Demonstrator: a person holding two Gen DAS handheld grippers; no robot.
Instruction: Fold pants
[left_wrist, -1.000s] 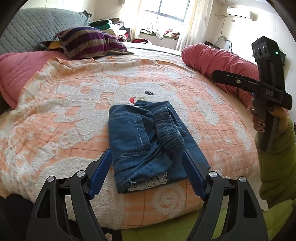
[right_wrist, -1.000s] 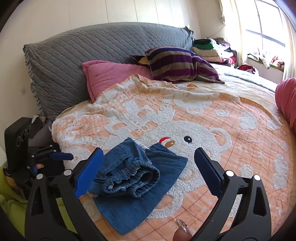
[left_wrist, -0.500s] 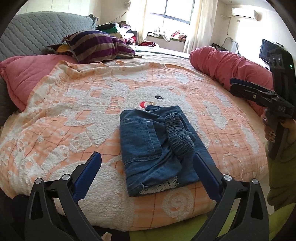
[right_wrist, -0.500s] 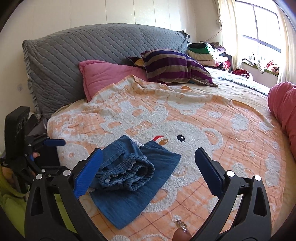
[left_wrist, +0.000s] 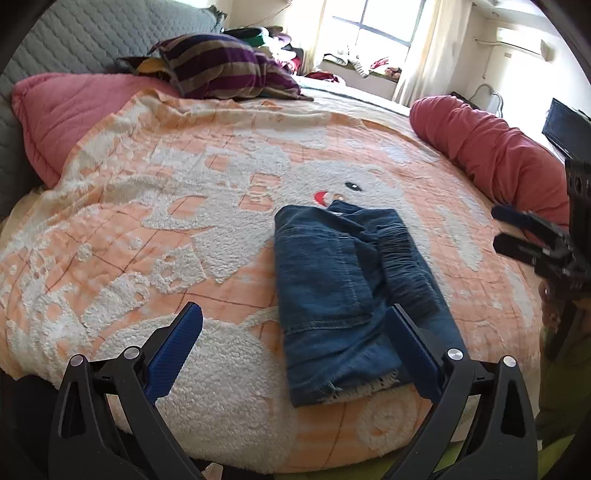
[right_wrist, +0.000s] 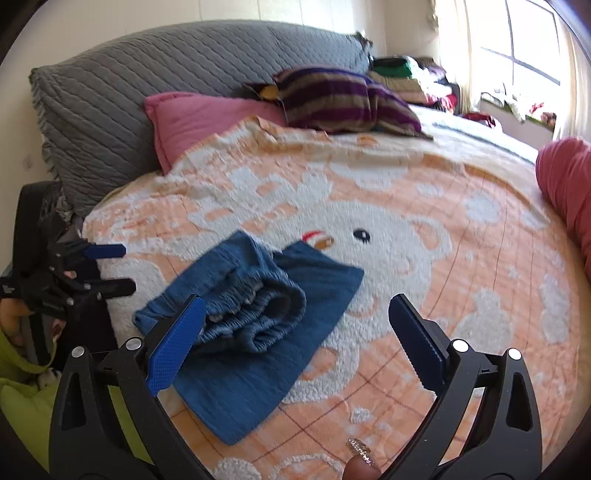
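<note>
A pair of blue denim pants (left_wrist: 343, 291) lies folded into a compact rectangle on the orange and white bear blanket (left_wrist: 184, 221), near the bed's front edge. Its elastic waistband is on top. The pants also show in the right wrist view (right_wrist: 258, 321). My left gripper (left_wrist: 291, 350) is open and empty, held just short of the pants' near-left edge. My right gripper (right_wrist: 295, 339) is open and empty, hovering at the pants' right side. Each gripper also shows at the edge of the other's view, the right gripper (left_wrist: 532, 236) and the left gripper (right_wrist: 99, 269).
A pink pillow (left_wrist: 74, 110) and a striped pillow (left_wrist: 225, 66) lie at the bed's head against a grey quilted headboard (right_wrist: 147, 92). A red bolster (left_wrist: 491, 147) runs along the far right side. Piled clothes (right_wrist: 406, 77) sit by the window.
Both grippers have drawn back a little from the folded pants and shifted sideways. The pants have not moved.
</note>
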